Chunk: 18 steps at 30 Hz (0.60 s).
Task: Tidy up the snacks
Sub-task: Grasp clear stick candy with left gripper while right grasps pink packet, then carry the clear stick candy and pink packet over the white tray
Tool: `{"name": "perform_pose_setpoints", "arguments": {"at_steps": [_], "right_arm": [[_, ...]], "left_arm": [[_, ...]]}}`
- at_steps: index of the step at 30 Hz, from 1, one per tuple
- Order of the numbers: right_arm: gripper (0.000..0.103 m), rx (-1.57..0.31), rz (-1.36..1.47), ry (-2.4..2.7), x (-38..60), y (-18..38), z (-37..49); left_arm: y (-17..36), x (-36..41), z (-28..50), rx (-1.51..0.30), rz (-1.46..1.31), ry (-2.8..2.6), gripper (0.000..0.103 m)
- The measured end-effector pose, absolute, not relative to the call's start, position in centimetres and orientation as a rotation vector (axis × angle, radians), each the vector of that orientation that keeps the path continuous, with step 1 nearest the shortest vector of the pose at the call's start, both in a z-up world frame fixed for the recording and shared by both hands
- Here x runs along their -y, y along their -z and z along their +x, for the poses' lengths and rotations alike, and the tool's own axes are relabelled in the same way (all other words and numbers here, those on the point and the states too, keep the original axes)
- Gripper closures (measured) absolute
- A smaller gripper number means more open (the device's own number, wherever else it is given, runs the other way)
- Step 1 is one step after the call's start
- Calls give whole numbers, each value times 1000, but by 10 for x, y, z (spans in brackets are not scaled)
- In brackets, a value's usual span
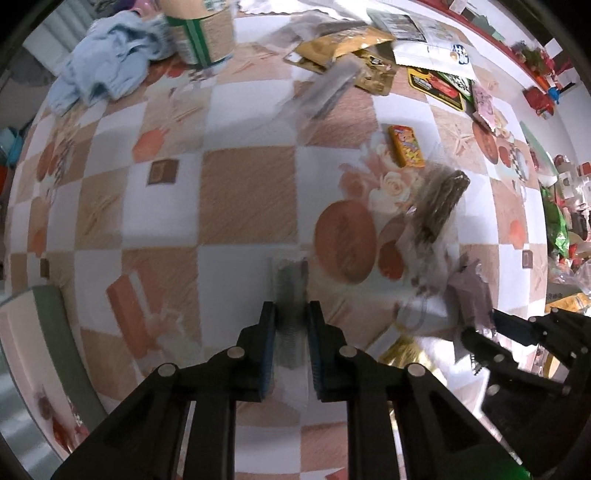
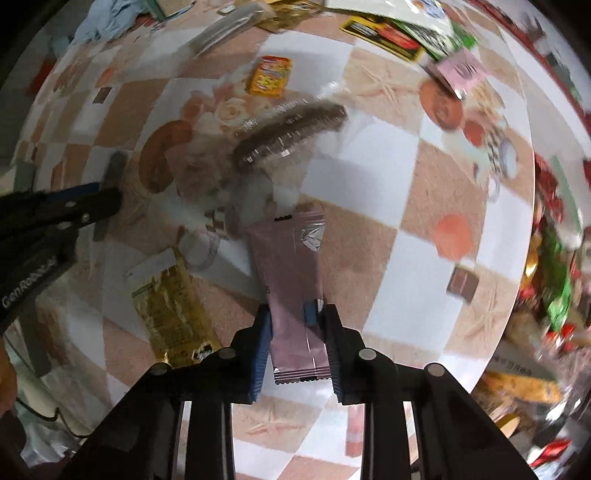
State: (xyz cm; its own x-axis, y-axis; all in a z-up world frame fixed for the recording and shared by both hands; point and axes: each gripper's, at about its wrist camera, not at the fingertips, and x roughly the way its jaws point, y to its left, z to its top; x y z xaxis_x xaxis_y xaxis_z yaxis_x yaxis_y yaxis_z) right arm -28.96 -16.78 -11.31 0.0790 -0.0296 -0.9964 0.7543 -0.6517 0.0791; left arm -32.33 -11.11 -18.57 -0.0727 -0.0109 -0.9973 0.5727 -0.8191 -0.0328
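Note:
My left gripper (image 1: 290, 314) is shut on a thin grey-green snack packet (image 1: 289, 291), seen edge-on above the checked tablecloth (image 1: 247, 192). My right gripper (image 2: 297, 317) is shut on a mauve foil snack sachet (image 2: 291, 269) that sticks forward from the jaws. In the left wrist view the right gripper (image 1: 476, 332) shows at the lower right with the mauve sachet (image 1: 469, 291). In the right wrist view the left gripper (image 2: 107, 201) shows at the left edge. A clear sleeve of dark biscuits (image 2: 291, 131) lies ahead of the right gripper; it also shows in the left wrist view (image 1: 439, 206).
A small yellow candy box (image 1: 405, 146) lies mid-table. Gold, black and green snack bags (image 1: 347, 51) pile at the far side. A cylindrical tin (image 1: 201, 31) and blue cloth (image 1: 107, 70) sit far left. A yellow packet (image 2: 170, 306) lies near the right gripper. More snacks clutter the right edge.

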Motion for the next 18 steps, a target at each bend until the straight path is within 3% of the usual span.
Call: {"name": "perform_pose_setpoints", "arguments": {"at_steps": [18], "right_arm": [[73,-399,1975,1620,92,116,-221]], "left_arm": [[199,95,-227,-664,1855,1908,84]]}}
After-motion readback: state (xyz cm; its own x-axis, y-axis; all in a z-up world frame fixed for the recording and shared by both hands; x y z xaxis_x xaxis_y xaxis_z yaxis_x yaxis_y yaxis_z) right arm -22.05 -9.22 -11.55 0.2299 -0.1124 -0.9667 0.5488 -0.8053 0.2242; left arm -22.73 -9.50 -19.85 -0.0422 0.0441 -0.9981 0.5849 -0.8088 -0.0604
